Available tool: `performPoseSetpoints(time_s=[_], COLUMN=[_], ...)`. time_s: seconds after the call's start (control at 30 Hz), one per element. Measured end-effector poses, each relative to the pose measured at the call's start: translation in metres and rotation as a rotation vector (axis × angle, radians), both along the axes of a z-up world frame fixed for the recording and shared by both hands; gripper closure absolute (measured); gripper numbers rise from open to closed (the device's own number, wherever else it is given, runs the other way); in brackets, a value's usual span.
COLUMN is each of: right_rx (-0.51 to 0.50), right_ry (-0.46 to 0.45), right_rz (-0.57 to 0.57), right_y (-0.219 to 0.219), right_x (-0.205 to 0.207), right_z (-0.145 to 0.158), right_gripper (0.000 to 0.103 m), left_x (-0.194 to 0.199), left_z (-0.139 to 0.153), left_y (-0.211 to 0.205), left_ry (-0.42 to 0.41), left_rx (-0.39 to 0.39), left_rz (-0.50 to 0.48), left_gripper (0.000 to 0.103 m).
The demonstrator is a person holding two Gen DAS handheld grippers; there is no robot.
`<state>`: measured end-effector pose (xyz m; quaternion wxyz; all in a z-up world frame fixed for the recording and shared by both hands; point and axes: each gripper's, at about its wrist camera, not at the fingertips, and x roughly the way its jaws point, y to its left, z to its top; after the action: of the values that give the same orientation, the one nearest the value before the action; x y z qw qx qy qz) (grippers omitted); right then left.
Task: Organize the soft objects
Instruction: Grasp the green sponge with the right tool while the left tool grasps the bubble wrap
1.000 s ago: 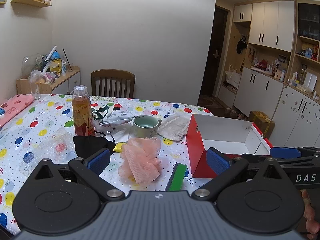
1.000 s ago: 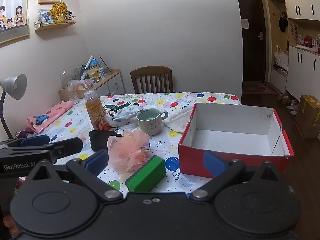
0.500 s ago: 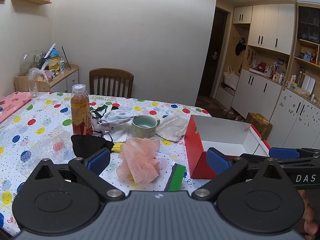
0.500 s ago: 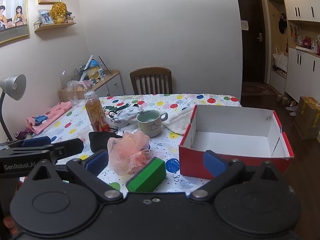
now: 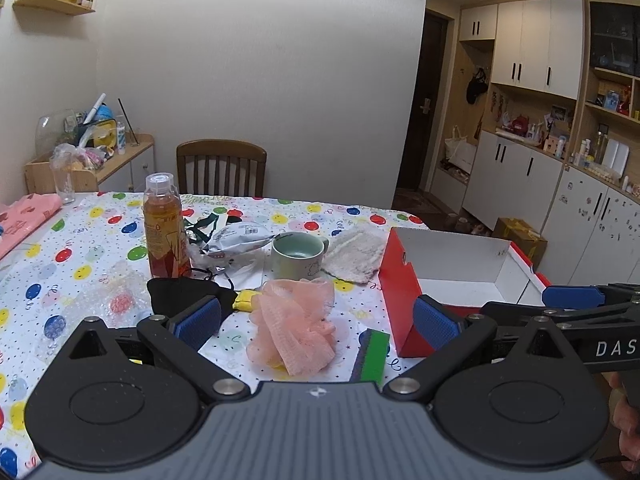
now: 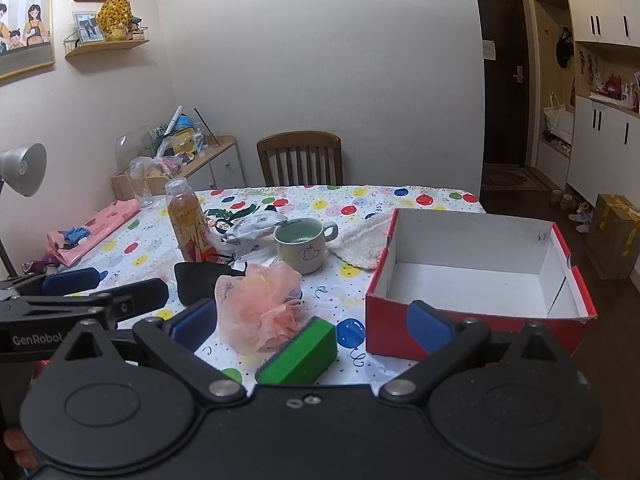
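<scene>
A pink mesh bath pouf lies on the balloon tablecloth, with a green sponge just right of it. A black face mask lies to its left, and a white towel lies behind near the open red box, which holds nothing. My left gripper is open and empty, hovering before the pouf. My right gripper is open and empty, above the sponge.
A tea bottle, a green mug, a crumpled wrapper and bubble wrap stand on the table. A wooden chair is at the far side. A desk lamp is at the left.
Both grippers have shifted slightly; the left view has drifted a little to the left. Nothing on the table has moved.
</scene>
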<state>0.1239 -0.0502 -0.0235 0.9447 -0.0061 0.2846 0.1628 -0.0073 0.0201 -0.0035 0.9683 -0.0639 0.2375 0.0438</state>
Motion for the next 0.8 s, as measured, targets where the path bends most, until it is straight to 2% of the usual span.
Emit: performPoseSetpoints(time_s=[0.13, 0.3, 0.57, 0.8], right_rx=[-0.002, -0.002, -0.068, -0.098], right_ry=[0.019, 0.035, 0.057, 0.161], right_rz=[-0.013, -0.045, -0.110, -0.163], right_y=[0.013, 0.028, 0.044, 0.053], right_x=[0.009, 0.025, 0.056, 0.078], right_z=[-0.002, -0.008, -0.025, -0.060], right_gripper=[0.002, 0.002, 0.006, 0.017], left_x=[0.014, 0.030, 0.058, 0.095], left_z=[-0.005, -0.020, -0.048, -0.081], left_y=[0.020, 0.062, 0.129, 0.199], left_ry=[0.043, 0.102, 0.146, 0.210], left_rx=[0.006, -0.033, 0.035, 0.091], left_rz=[0.023, 0.062, 0.082, 0.138], left_gripper=[0.000, 0.000, 0.000, 0.000])
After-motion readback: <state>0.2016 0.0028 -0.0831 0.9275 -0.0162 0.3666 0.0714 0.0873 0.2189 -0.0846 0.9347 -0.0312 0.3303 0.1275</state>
